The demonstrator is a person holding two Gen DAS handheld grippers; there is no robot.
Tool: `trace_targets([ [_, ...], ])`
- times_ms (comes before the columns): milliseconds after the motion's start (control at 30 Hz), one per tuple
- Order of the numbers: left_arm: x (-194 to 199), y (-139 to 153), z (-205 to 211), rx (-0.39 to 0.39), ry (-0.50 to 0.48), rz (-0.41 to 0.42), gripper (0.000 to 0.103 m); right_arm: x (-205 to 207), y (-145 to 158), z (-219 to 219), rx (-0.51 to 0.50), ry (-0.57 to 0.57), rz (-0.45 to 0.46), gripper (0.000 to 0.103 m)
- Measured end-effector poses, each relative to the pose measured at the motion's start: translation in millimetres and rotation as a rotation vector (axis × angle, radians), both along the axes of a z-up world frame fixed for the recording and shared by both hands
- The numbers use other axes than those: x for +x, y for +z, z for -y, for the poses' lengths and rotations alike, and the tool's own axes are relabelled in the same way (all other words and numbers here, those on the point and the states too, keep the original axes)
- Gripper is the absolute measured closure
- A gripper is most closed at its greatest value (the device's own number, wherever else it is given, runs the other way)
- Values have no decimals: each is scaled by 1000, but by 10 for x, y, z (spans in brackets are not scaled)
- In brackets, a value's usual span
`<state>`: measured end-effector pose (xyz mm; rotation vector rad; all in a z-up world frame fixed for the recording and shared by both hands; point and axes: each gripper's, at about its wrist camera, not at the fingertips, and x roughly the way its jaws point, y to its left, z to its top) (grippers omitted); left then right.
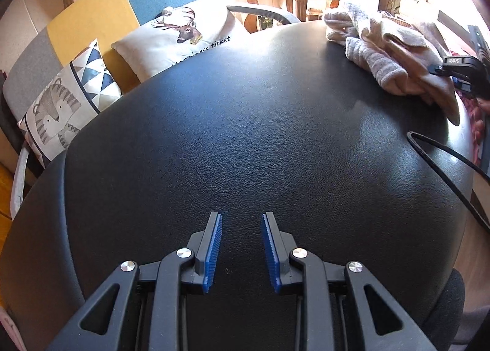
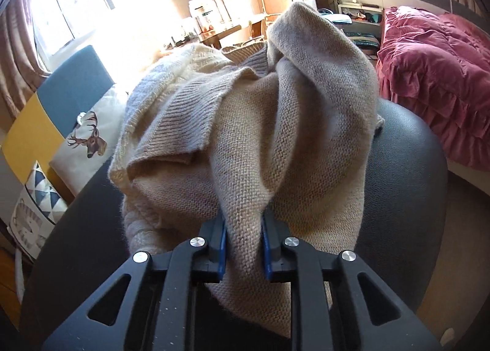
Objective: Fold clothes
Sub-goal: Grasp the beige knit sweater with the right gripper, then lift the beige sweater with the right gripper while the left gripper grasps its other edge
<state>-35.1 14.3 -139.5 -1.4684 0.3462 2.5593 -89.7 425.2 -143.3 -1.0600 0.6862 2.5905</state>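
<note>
Right wrist view looks down along the right gripper (image 2: 243, 234), whose blue-padded black fingers (image 2: 221, 243) pinch a fold of the beige knitted sweater (image 2: 245, 142). Knit fabric fills the gap between the pads and presses against both. The sweater lies crumpled in a heap on the black leather-textured worktop (image 2: 407, 173), with a ribbed hem flap turned over on its left side and a tall fold rising at its far end. A cream cable-knit part of the pile (image 2: 190, 66) shows behind the beige knit. Beyond the worktop's right edge stands a bed with a crimson ruffled cover (image 2: 435, 75).

Left wrist view shows the left gripper (image 1: 242, 219) with its blue ribbed pads (image 1: 212, 247) spread apart and nothing between them; it hangs over a bare stretch of the worktop (image 1: 245, 136). The sweater pile (image 1: 395, 54) sits at the far right corner of that worktop, well apart from the left gripper, and the black body of the right gripper (image 1: 459, 72) shows at the pile's right edge. A black cable (image 1: 450, 158) curves across the worktop's right side. Behind the worktop's far left edge, a white cushion printed with a deer head (image 1: 180, 35) and a cushion with blue triangles and a striped cat (image 1: 67, 96) lean on a sofa of yellow, blue and grey panels (image 1: 92, 11).
</note>
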Motion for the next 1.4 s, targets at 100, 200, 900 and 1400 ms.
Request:
trace_targets([
  [100,17,27,36,16,11,4,76,126,125,41,-79,23,-58,86],
  [200,66,64,60,22,17,-5,76,237,240,113,-180,59,-118,86],
  [900,86,380,647,38,69,-72,76,837,290,2120,-621,474,-179,86],
  [1400,-33,54,341,86,-28,72,76,1245,110,2527,-197,527,-77,52],
])
